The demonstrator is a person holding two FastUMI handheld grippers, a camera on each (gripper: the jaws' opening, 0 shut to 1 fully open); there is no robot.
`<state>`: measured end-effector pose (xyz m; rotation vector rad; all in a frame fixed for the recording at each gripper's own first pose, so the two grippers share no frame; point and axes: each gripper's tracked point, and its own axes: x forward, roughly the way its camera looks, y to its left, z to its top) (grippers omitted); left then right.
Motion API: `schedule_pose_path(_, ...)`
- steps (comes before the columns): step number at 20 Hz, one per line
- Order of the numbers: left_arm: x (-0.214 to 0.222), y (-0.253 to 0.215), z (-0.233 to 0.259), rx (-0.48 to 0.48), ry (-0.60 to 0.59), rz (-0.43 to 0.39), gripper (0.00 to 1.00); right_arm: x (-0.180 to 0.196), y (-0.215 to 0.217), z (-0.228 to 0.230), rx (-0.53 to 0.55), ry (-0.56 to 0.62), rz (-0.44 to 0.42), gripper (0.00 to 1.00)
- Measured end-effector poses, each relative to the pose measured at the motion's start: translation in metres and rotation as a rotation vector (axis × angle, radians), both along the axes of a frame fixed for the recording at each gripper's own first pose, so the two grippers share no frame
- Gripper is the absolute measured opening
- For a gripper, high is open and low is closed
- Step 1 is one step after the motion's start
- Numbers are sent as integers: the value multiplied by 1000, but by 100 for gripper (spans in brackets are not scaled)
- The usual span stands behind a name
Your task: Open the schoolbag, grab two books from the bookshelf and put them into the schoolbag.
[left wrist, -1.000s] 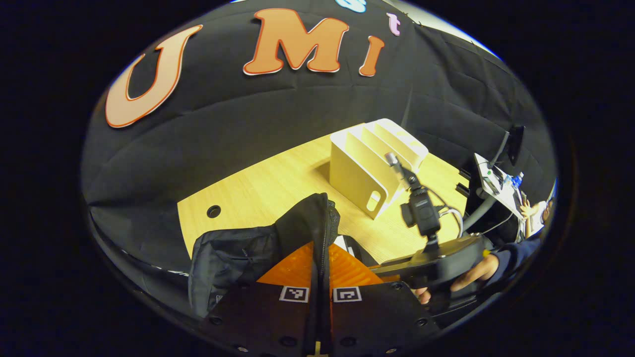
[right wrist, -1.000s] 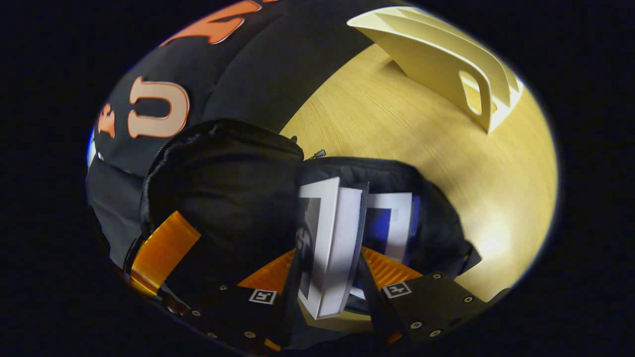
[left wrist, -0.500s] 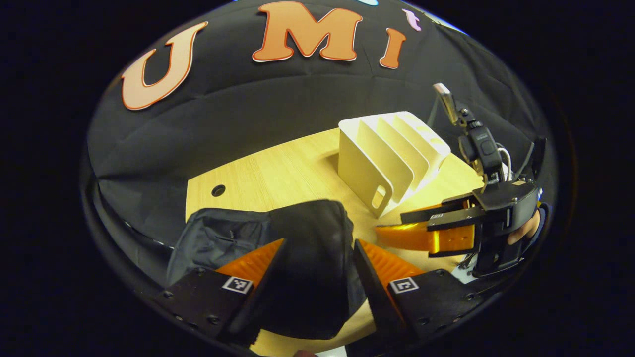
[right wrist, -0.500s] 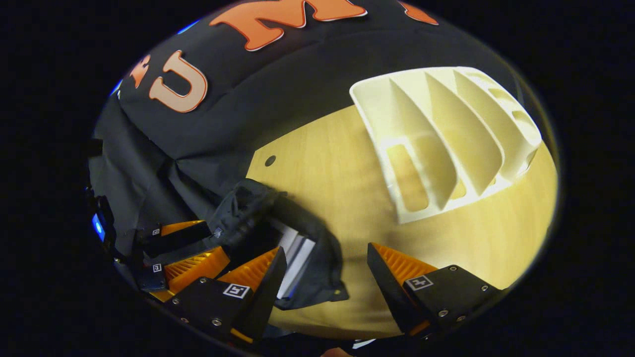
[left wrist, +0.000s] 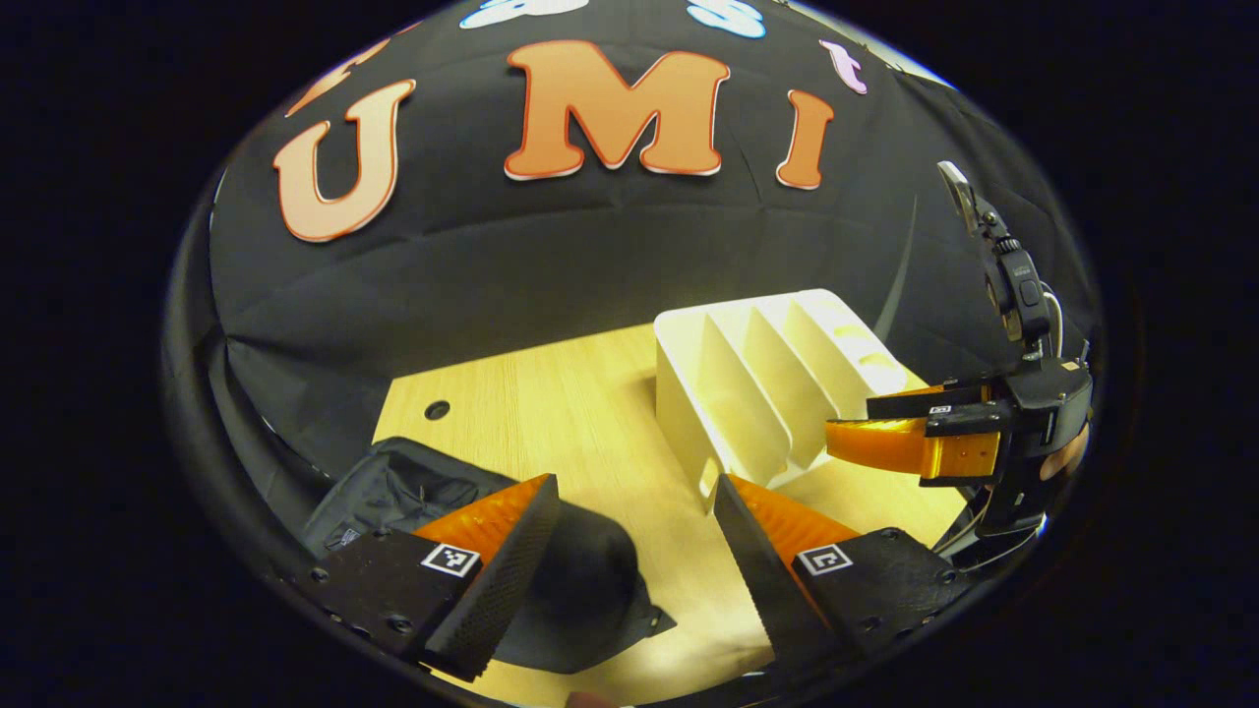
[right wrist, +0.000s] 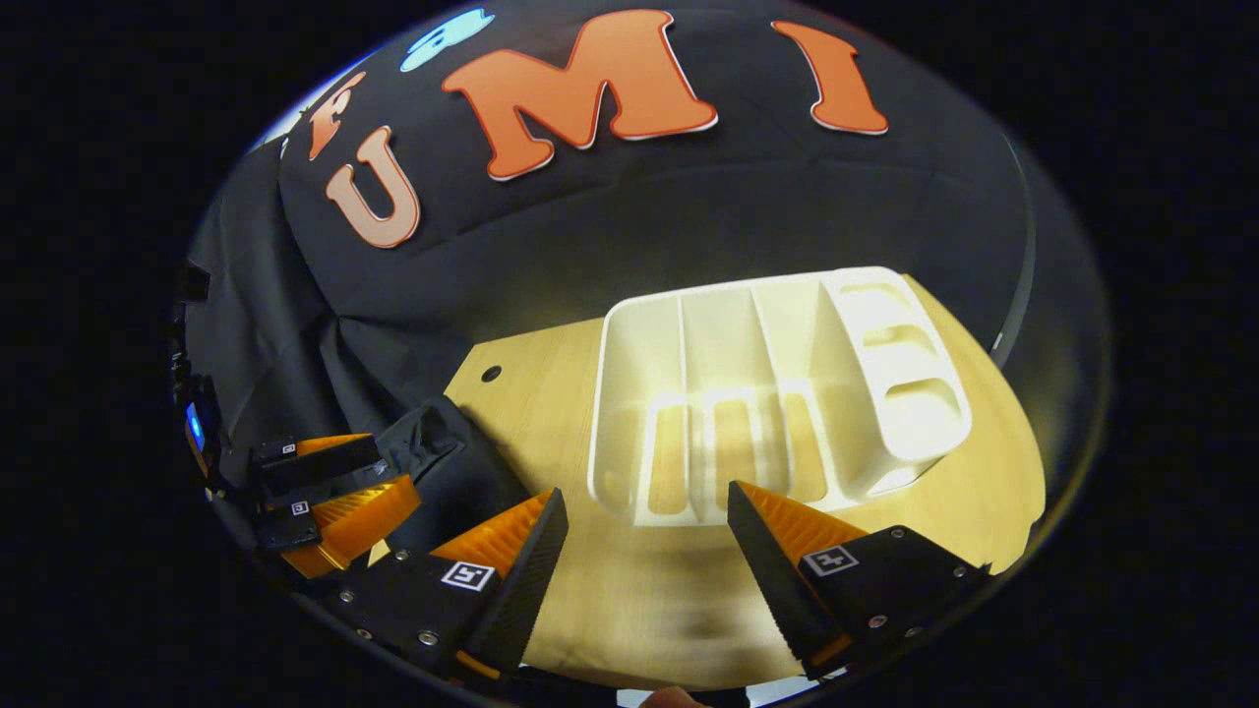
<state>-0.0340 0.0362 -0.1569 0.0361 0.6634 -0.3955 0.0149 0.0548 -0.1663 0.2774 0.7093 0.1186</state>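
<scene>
A light wood-grain worktop (left wrist: 580, 413) occupies the lower middle of the left gripper view and shows again in the right gripper view (right wrist: 984, 423), brightly lit toward its near side. A small round hole (left wrist: 437, 409) pierces the worktop near its far left corner, also visible in the right gripper view (right wrist: 491, 374). Black cloth (left wrist: 551, 265) forms the wall directly behind the worktop and hangs creased at the left.

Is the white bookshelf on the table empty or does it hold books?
Empty: in the right gripper view the bookshelf stands upright on the table with bare slots between its dividers.
</scene>
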Motion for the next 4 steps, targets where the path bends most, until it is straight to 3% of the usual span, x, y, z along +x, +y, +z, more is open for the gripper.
schedule_pose_path(4,6,-24,42,-15,-125,77,100,8,-38,42,-52,-126,-4,98)
